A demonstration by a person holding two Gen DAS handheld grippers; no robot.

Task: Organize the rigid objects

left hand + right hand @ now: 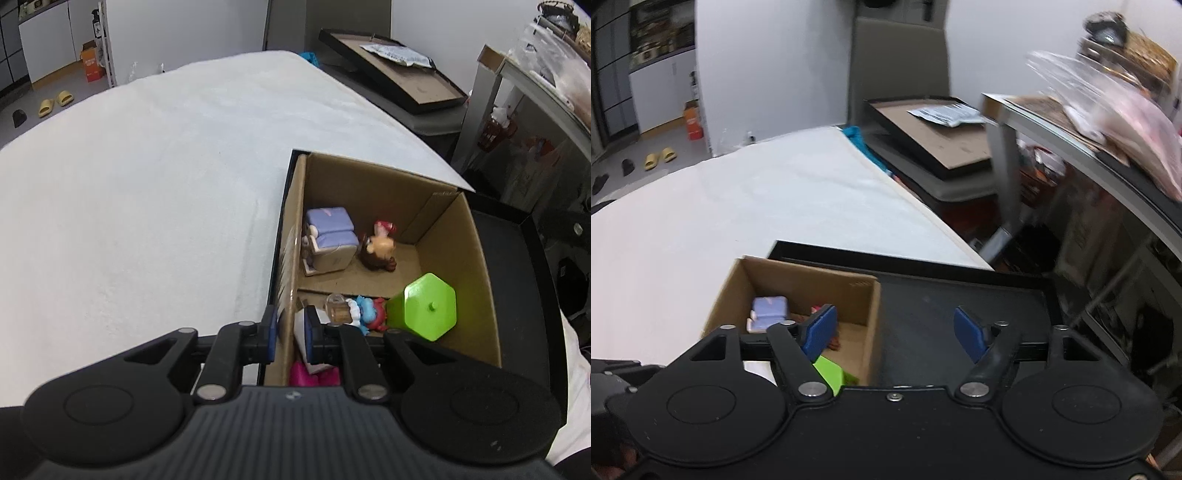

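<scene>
The left gripper (290,334) is clamped on the near left wall of the cardboard box (476,266), one blue pad outside the wall and the other inside, with the cardboard pinched between them. The box sits in a black tray (532,280) at the right edge of the white-covered table (147,184), and the tray overhangs that edge. Inside the box, by its far left wall, lies a lavender and grey block toy (330,240), and just beside it to the right lies a brown-haired figurine (378,247). Nearer, along the box's near side, a small clear jar (338,304) lies against a blue and red figurine (371,310), and a bright green hexagonal piece (428,306) stands in the near right corner. Something pink (303,374) shows low at the near left corner, behind the gripper's pad. The right gripper (894,334) hangs over the bare black tray just right of the box, its jaws standing wide apart with nothing between them.
</scene>
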